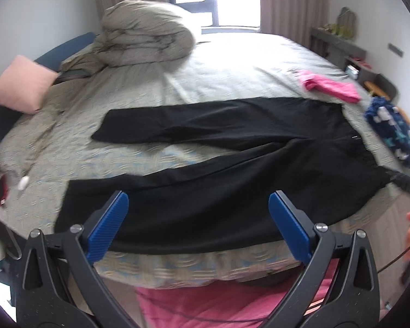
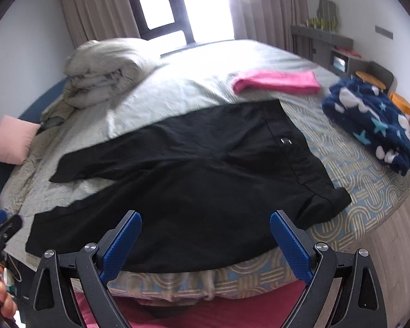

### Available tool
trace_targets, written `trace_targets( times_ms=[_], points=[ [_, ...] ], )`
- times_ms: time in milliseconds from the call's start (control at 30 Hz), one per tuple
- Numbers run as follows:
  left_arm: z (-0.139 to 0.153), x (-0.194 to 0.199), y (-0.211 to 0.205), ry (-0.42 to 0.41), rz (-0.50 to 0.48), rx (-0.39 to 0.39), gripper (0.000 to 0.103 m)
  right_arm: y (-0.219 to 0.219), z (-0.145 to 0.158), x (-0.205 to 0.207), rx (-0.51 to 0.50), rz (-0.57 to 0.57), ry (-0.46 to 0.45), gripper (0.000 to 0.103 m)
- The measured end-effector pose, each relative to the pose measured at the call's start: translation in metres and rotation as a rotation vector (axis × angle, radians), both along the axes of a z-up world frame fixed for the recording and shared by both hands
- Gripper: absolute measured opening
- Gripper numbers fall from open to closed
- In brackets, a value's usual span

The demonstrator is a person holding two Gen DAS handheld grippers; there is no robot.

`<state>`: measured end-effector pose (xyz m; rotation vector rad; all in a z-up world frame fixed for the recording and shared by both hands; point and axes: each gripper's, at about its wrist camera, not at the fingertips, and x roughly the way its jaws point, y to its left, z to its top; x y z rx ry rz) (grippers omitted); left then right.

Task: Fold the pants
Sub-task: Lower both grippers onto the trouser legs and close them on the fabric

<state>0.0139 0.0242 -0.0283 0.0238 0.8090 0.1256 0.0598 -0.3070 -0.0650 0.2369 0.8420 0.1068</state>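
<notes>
With the black pants (image 1: 218,164) spread flat on the bed (image 1: 232,63) just ahead of your wide-open, empty left gripper (image 1: 198,221) and right gripper (image 2: 205,242), folding seems unstarted; next, grip the near leg's edge.

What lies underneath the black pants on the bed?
The black pants lie flat on the patterned grey-blue bedspread, whose pattern shows around them. Whatever lies directly beneath the fabric is covered.

black pants (image 1: 232,164) spread flat on bed (image 1: 232,63) | left gripper (image 1: 199,218) fingers wide apart above near leg | pink cloth (image 1: 330,86) beyond waistband
</notes>
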Motion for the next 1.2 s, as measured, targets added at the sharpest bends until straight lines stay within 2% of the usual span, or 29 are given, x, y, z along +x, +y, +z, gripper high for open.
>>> trace_targets(
  times_ms=[100,200,333,400,500,600,767,833,900,933,967,1000,1033,1100,1133,1167,1200],
  points=[
    [-0.012,-0.007,0.036,0.041,0.044,-0.017,0.102,-0.033,-0.018,0.004,0.116,-0.024,0.083,0.097],
    [-0.035,-0.013,0.075,0.101,0.132,-0.055,0.102,-0.061,-0.037,0.002,0.177,-0.081,0.154,0.097],
    [-0.069,-0.024,0.121,0.144,0.215,-0.149,0.102,-0.090,-0.061,-0.003,0.273,-0.152,0.225,0.091],
    [-0.091,-0.027,0.140,0.194,0.275,-0.219,0.102,-0.099,-0.072,-0.002,0.346,-0.173,0.265,0.089],
    [-0.111,-0.031,0.162,0.231,0.343,-0.356,0.102,-0.107,-0.081,0.001,0.411,-0.196,0.282,0.087],
    [-0.125,-0.026,0.177,0.240,0.385,-0.483,0.102,-0.107,-0.082,0.001,0.397,-0.201,0.270,0.087],
    [-0.136,-0.009,0.192,0.235,0.441,-0.525,0.102,-0.110,-0.086,0.007,0.433,-0.214,0.262,0.087],
    [-0.143,-0.006,0.200,0.234,0.465,-0.559,0.098,-0.113,-0.090,0.008,0.454,-0.222,0.265,0.087],
    [-0.150,-0.003,0.208,0.241,0.492,-0.598,0.090,-0.115,-0.092,0.010,0.464,-0.232,0.260,0.087],
    [-0.151,-0.004,0.211,0.237,0.504,-0.598,0.087,-0.116,-0.093,0.012,0.466,-0.238,0.259,0.087],
    [-0.150,-0.003,0.214,0.228,0.516,-0.585,0.080,-0.117,-0.094,0.013,0.470,-0.244,0.261,0.087],
    [-0.147,-0.002,0.216,0.219,0.523,-0.564,0.071,-0.117,-0.096,0.016,0.482,-0.250,0.266,0.087],
    [-0.145,-0.001,0.217,0.219,0.525,-0.546,0.066,-0.116,-0.098,0.019,0.492,-0.251,0.273,0.087],
    [-0.143,0.004,0.221,0.225,0.515,-0.536,0.041,-0.113,-0.099,0.025,0.508,-0.248,0.286,0.087],
    [-0.142,0.005,0.223,0.230,0.512,-0.541,0.035,-0.110,-0.099,0.028,0.501,-0.246,0.288,0.086],
    [-0.142,0.006,0.225,0.233,0.511,-0.549,0.025,-0.108,-0.098,0.032,0.493,-0.243,0.288,0.079],
    [-0.142,0.006,0.227,0.236,0.514,-0.552,0.020,-0.105,-0.097,0.036,0.478,-0.237,0.293,0.071]
  ],
)
